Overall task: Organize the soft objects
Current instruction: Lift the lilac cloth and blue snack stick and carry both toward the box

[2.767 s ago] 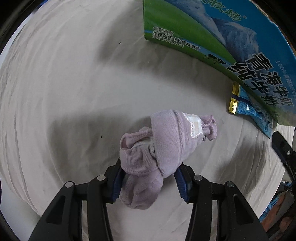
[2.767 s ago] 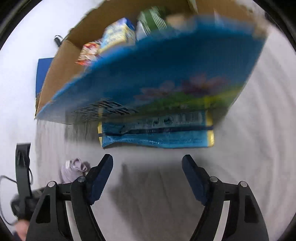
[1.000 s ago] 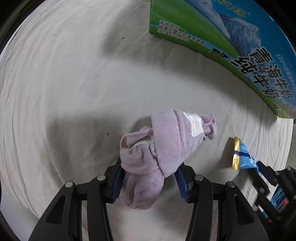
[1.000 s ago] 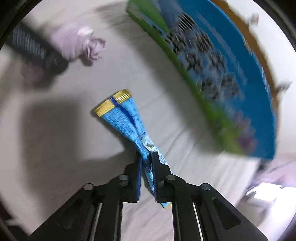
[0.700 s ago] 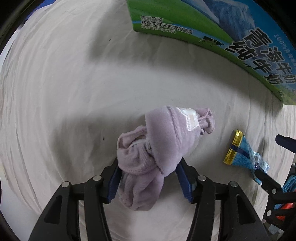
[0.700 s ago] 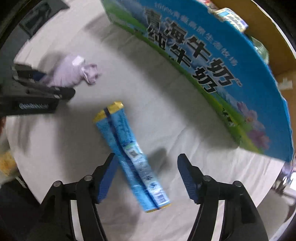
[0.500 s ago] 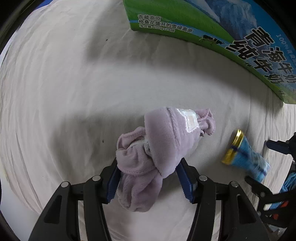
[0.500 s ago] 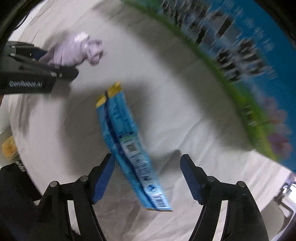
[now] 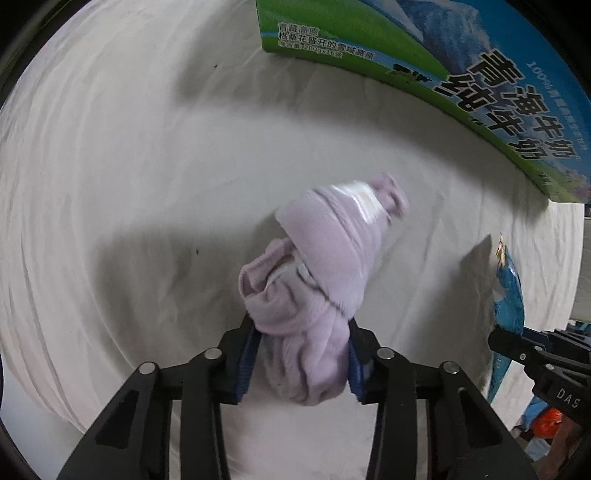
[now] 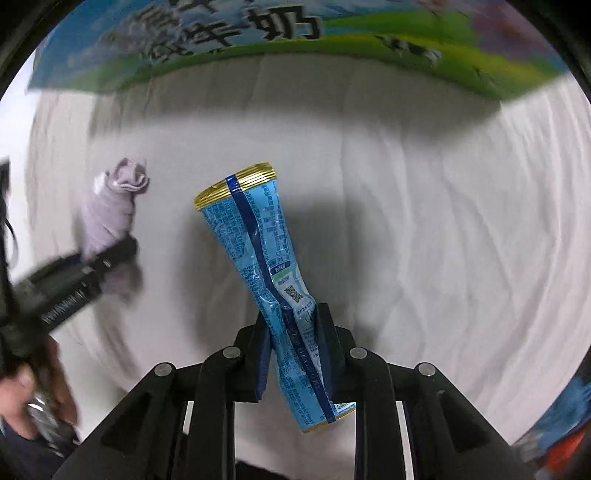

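My left gripper [image 9: 301, 354] is shut on a rolled lilac sock bundle [image 9: 321, 273] and holds it above the white sheet. The sock bundle also shows at the left of the right wrist view [image 10: 110, 206]. My right gripper [image 10: 293, 332] is shut on a blue snack packet [image 10: 262, 251] with gold sealed ends, lifted off the sheet. The packet shows at the right edge of the left wrist view [image 9: 508, 295], with the right gripper [image 9: 532, 354] below it.
A large blue and green milk carton box [image 9: 461, 62] stands at the far side of the white sheet [image 9: 129, 166]; it also fills the top of the right wrist view [image 10: 258, 33]. A person's hand [image 10: 33, 384] shows at the lower left.
My right gripper opened, then shut again on the blue packet and lifted it. My left gripper kept its hold on the sock bundle and shifted slightly.
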{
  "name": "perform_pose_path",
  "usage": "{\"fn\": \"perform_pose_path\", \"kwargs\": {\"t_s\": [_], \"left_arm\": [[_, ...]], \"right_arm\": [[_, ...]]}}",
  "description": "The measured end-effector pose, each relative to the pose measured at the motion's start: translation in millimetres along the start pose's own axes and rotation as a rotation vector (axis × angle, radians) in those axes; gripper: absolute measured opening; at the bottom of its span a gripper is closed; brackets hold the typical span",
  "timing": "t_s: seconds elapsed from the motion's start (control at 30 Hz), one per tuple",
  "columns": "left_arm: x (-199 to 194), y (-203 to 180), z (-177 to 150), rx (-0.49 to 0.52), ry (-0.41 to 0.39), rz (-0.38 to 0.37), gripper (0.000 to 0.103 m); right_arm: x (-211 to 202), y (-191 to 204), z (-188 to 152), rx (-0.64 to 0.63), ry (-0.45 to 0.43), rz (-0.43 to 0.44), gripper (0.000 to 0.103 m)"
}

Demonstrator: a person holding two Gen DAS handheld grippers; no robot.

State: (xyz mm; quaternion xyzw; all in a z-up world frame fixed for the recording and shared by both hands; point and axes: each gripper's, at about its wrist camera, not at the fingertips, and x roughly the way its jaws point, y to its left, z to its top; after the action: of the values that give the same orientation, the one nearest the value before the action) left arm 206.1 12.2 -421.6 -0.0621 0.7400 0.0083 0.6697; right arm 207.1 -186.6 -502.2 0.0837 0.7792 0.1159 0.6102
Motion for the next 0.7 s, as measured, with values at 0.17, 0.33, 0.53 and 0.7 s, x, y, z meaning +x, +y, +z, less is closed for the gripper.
{"fn": "perform_pose_path", "kwargs": {"t_s": [0.17, 0.33, 0.53, 0.7], "left_arm": [[-6, -9, -8, -0.004, -0.013, -0.035, 0.029], [-34, -21, -16, 0.011, -0.068, -0.087, 0.028], [-92, -41, -22, 0.047, -0.172, -0.148, 0.028], [-143, -59, -16, 0.077, -0.273, -0.151, 0.028]], "right_arm": [[-30, 8, -14, 0.036, -0.049, 0.037, 0.023], [-75, 16, -6, 0.032, -0.108, 0.079, 0.022], [-135, 25, -26, 0.028, -0.206, 0.133, 0.022], [-209, 21, -44, 0.043, -0.309, 0.113, 0.022]]}}
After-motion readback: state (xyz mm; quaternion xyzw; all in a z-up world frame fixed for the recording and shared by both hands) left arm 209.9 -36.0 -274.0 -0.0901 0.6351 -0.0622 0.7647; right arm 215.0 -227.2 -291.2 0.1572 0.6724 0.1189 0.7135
